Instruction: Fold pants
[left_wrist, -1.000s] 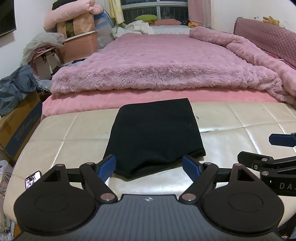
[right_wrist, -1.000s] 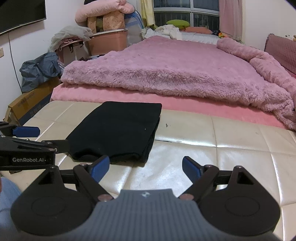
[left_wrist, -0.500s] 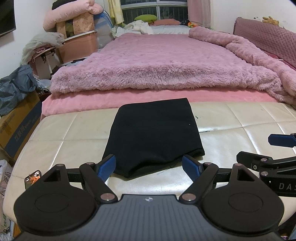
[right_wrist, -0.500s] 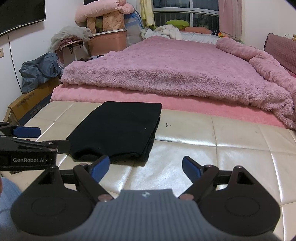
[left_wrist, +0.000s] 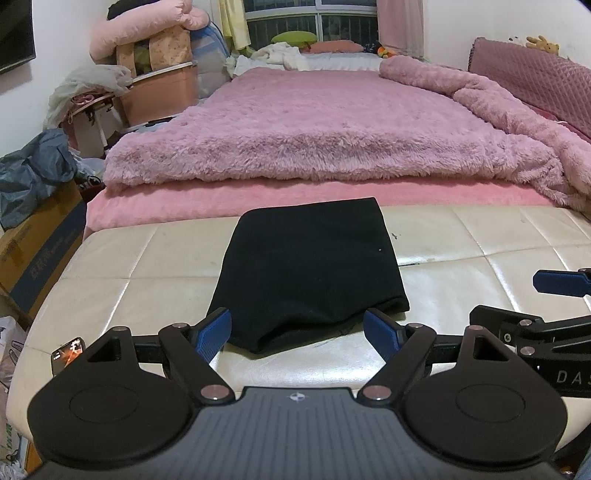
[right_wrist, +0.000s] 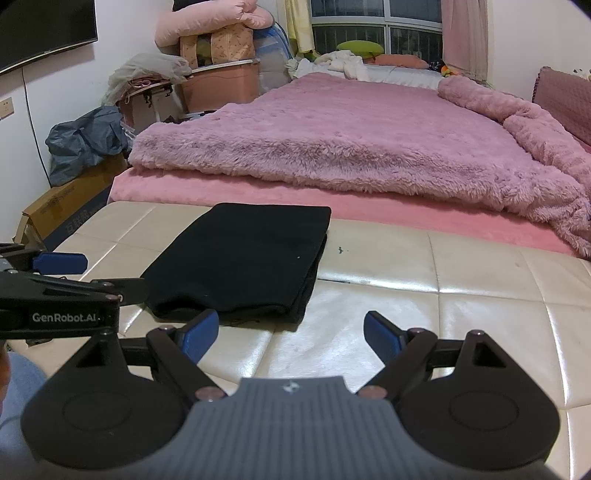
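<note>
The black pants (left_wrist: 310, 269) lie folded into a compact rectangle on the cream leather bench (left_wrist: 480, 266). They also show in the right wrist view (right_wrist: 243, 262), left of centre. My left gripper (left_wrist: 297, 334) is open and empty, its blue fingertips just short of the pants' near edge. My right gripper (right_wrist: 290, 336) is open and empty, above bare bench to the right of the pants. Each gripper shows at the edge of the other's view.
A bed with a fluffy pink blanket (left_wrist: 325, 133) runs behind the bench. Boxes, bags and piled bedding (left_wrist: 147, 74) stand at the left wall. A cardboard box (right_wrist: 62, 210) sits left of the bench. A small phone-like object (left_wrist: 66, 354) lies at the bench's left edge.
Nothing has visibly changed beyond a very slight drift of both grippers; the pants lie still.
</note>
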